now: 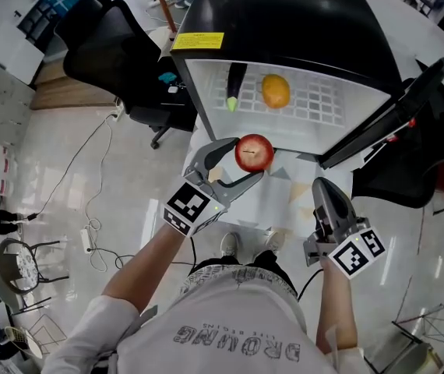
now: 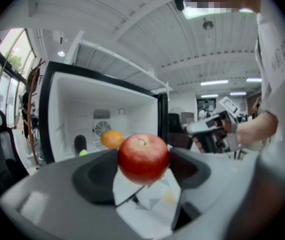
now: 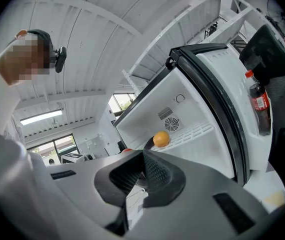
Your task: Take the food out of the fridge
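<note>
**One apple out, two items on the fridge shelf**

One round red apple (image 1: 254, 153) sits clamped between the two jaws of the left gripper (image 1: 246, 160), in the air just in front of the open fridge and outside its compartment. In the left gripper view the dark pads press on the apple's two sides, and its stem dimple faces up.

Behind it stands a small black fridge with a white interior (image 1: 284, 14). Its black door (image 1: 393, 123) is swung wide to the right. On the white wire shelf (image 1: 319, 100) inside lie a round orange fruit (image 1: 276, 90) and, just to its left, a dark oblong vegetable with a pale green end (image 1: 234, 84); the two are near each other but apart. The right gripper view shows a cola-type bottle with a red label (image 3: 258, 104) standing upright in the door's rack.

The right gripper (image 1: 322, 185) hangs lower and to the right, well apart from the apple, with its jaws pressed together and nothing between them.

A black office chair (image 1: 97, 33) stands on the pale floor to the left of the fridge.
</note>
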Motion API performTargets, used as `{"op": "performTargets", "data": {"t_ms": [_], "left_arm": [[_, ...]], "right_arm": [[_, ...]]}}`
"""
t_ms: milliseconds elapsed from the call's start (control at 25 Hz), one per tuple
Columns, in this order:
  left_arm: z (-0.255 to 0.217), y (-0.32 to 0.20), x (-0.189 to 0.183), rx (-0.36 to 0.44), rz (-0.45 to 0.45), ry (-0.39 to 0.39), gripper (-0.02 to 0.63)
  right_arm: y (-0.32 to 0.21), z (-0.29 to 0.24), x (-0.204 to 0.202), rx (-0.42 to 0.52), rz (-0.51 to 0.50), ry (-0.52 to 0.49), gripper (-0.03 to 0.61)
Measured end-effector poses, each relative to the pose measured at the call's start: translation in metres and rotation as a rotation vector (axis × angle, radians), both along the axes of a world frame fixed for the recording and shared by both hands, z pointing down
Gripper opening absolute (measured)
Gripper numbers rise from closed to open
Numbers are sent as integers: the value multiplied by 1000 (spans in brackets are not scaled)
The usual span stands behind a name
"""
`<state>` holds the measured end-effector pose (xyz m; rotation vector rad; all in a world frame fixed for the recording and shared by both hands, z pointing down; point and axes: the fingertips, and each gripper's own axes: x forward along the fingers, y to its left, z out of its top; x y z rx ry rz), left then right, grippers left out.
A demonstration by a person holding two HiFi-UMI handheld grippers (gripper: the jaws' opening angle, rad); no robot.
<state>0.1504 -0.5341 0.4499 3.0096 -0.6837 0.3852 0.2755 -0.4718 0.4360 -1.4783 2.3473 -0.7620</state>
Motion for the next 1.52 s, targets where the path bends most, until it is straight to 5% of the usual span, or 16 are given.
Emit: {"op": "performTargets", "data": {"t_ms": [440,1520], "left_arm": [[-33,5,-11,20,-8,76,328],[-40,7,-13,13,-9,102,328]], "right_arm": [[3,-13,-5,24,-5,13,-11],[-7,-11,-8,12,-28,21,-11]]}}
